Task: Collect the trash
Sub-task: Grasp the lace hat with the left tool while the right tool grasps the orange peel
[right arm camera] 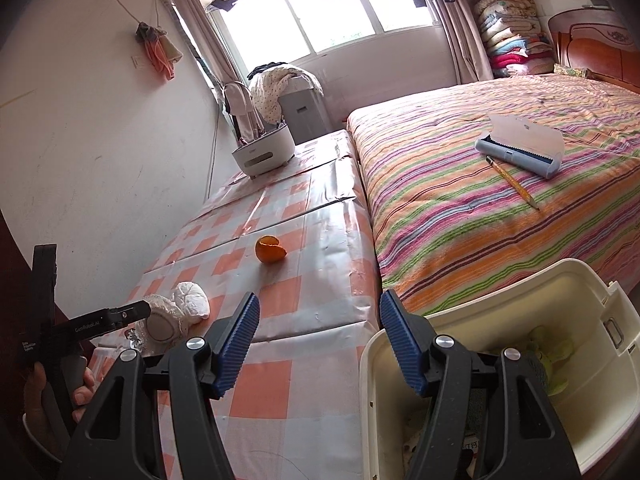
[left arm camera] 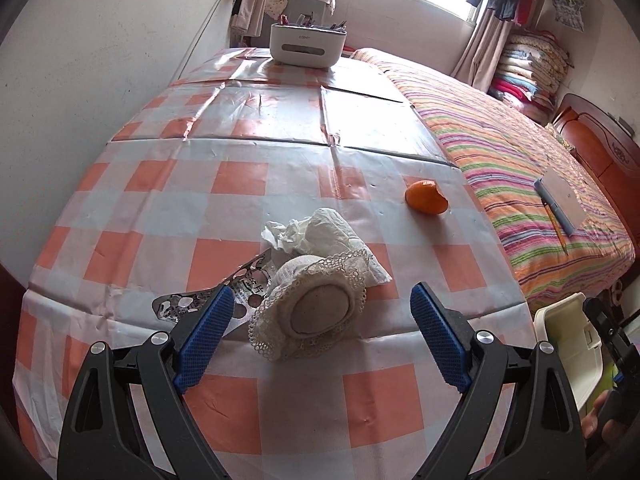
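My left gripper (left arm camera: 322, 300) is open, its blue pads on either side of a lace-edged round pad (left arm camera: 316, 312) on the checked table (left arm camera: 240, 184). Behind the pad lie a crumpled white tissue (left arm camera: 320, 232) and an empty silver pill blister (left arm camera: 240, 280). An orange peel (left arm camera: 426, 197) sits further right near the table edge; it also shows in the right wrist view (right arm camera: 270, 249). My right gripper (right arm camera: 316, 306) is open and empty, above the table's near corner beside a cream bin (right arm camera: 500, 360) that holds some trash. The left gripper (right arm camera: 120, 316) shows there over the lace pad (right arm camera: 162, 326).
A white organiser box (left arm camera: 306, 44) stands at the table's far end. A striped bed (right arm camera: 500, 200) lies right of the table, with a blue case (right arm camera: 520, 146) and a pencil (right arm camera: 512, 182) on it. A wall runs along the left.
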`<state>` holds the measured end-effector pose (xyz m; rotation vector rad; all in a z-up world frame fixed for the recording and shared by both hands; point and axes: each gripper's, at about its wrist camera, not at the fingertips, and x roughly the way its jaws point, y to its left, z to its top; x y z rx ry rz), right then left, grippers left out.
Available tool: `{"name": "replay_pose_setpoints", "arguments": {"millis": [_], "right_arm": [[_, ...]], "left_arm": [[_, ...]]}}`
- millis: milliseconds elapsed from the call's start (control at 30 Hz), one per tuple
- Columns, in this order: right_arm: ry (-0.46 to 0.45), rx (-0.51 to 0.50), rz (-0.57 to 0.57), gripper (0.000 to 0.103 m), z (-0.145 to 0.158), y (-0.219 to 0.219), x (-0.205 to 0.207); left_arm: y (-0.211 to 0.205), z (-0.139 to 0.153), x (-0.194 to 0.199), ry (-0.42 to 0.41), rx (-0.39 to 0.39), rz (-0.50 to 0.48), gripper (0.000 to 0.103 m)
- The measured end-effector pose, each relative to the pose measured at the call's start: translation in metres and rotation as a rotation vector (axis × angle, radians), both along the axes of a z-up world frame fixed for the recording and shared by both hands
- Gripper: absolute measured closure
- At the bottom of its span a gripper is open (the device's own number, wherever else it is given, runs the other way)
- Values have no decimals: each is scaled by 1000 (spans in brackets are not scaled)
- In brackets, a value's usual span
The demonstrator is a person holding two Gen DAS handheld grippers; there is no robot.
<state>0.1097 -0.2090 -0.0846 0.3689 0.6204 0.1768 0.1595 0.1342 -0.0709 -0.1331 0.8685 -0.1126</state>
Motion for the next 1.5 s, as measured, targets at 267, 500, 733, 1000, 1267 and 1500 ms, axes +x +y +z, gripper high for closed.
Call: {"name": "replay_pose_setpoints", "arguments": {"millis": [267, 500, 733, 1000, 1267, 1500], "right_arm": [[27, 0, 8, 42, -6, 7, 9], [36, -8, 55, 42, -2, 28, 37], [17, -51, 106, 42, 7, 54, 75], [101, -132, 145, 42, -7, 76, 130], [146, -244, 249, 42, -16, 111, 163], [190, -372, 320, 42, -28, 136, 189]], "left_arm": [[-7, -18, 12, 21, 114, -50, 16], [-11, -31, 23, 80, 100, -93, 51], [0, -30, 24, 83, 41, -62, 56], [7, -18, 14, 38, 19, -41, 57], [3, -7, 6, 7, -9, -65, 57], [-2, -5, 0, 11, -43, -86, 56]]}}
